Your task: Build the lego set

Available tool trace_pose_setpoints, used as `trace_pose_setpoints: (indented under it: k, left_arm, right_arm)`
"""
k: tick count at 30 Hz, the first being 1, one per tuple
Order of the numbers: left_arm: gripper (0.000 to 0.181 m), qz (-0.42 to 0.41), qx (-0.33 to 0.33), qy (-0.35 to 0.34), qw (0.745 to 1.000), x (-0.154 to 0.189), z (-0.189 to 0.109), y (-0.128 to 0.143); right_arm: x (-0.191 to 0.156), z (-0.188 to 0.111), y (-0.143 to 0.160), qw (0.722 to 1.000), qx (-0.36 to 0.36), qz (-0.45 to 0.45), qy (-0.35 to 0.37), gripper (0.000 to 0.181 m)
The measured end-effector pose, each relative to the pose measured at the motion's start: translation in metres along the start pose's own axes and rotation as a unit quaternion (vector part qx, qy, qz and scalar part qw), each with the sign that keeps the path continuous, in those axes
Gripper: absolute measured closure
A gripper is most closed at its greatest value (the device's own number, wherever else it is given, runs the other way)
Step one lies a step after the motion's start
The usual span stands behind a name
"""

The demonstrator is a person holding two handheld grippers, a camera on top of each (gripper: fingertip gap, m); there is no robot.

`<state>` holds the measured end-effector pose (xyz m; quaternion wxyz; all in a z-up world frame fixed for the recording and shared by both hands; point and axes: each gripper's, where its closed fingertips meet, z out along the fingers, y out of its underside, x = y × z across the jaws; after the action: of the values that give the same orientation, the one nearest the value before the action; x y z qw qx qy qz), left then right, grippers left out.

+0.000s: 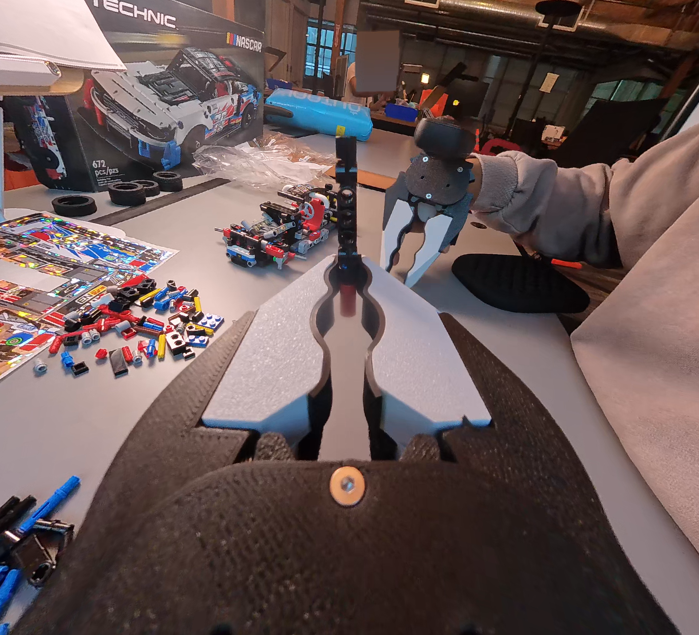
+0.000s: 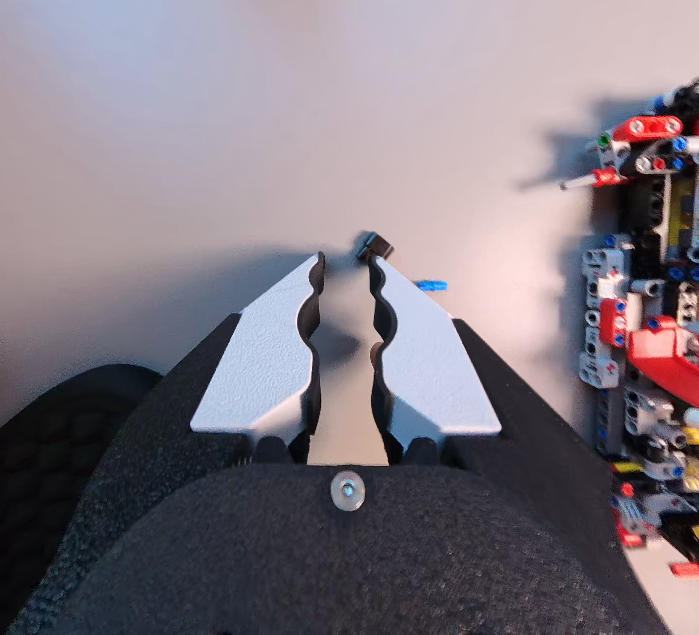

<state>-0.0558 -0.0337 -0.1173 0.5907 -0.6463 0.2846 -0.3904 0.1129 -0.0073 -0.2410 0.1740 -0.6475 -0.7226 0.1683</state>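
Item: small black connector (image 2: pixel 374 245), lying on the table (image 2: pixel 227 87) just past the tip of the right hand-held gripper (image 2: pixel 346 261), at its right finger and slightly right of centre line; long axis unclear through blur. Blue pin (image 2: pixel 431 284) just right of connector. Right hand-held gripper: spread, empty, pointed down, nearer of the two. Left hand-held gripper (image 1: pixel 346 265): pinching black perforated beam (image 1: pixel 346 208), upright, red end between fingers. Chassis (image 2: pixel 650 314) well right of connector.
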Motion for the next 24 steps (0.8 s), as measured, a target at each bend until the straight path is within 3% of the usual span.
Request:
trace_pose_setpoints:
  k: [6,11,24]
  left_arm:
    - [0.176,-0.001,-0.001,0.001,1.000,0.000,0.000,0.000]
    - [0.176,-0.001,-0.004,0.003,1.000,0.001,0.001,0.001]
    - [0.176,-0.005,-0.012,0.009,1.000,0.002,0.003,0.005]
  right_arm:
    - [-0.019,-0.011,-0.022,0.996,0.073,-0.026,-0.046,0.163]
    - [0.011,-0.006,-0.001,1.000,0.009,-0.015,0.018,0.165]
    - [0.006,0.007,-0.022,0.999,0.038,-0.034,0.014,0.176]
